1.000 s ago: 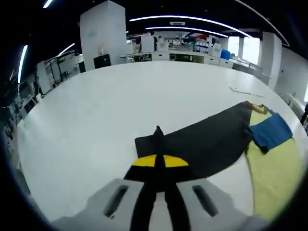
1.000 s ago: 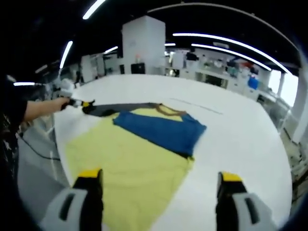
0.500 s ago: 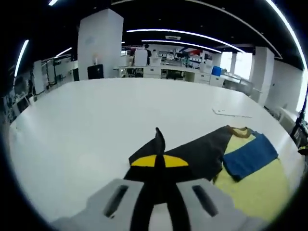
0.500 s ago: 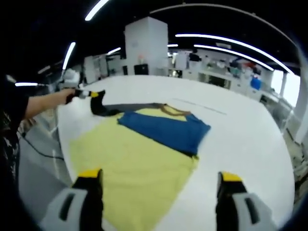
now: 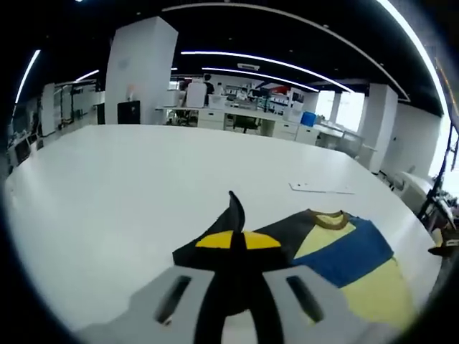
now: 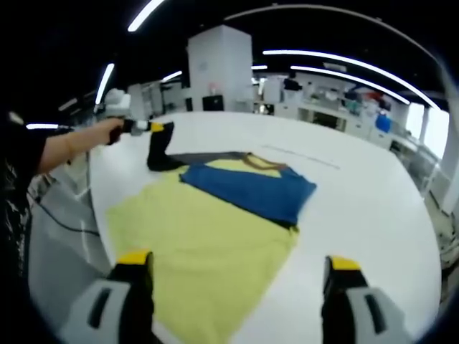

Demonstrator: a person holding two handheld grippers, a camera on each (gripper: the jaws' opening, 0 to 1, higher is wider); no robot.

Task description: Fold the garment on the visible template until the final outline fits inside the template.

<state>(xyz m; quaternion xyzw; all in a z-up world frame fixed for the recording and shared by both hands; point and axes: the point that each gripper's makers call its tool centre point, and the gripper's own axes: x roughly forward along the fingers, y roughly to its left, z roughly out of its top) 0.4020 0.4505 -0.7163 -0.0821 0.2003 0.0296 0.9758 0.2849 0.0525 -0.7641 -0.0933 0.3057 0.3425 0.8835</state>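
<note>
A large white bench (image 6: 373, 201) holds a yellow garment (image 6: 208, 244) with a blue panel (image 6: 251, 190) folded across it. The left hand-held gripper (image 5: 231, 240) is clamped on the dark sleeve (image 5: 233, 215), lifted above the bench. The right hand-held gripper (image 6: 237, 269) hovers with its jaws wide apart, empty. Risk: thin fabric may slip from the pinch, or pulling may drag the blue fold askew. Compared with a second ago, the sleeve is raised higher and drawn nearer the garment.
</note>
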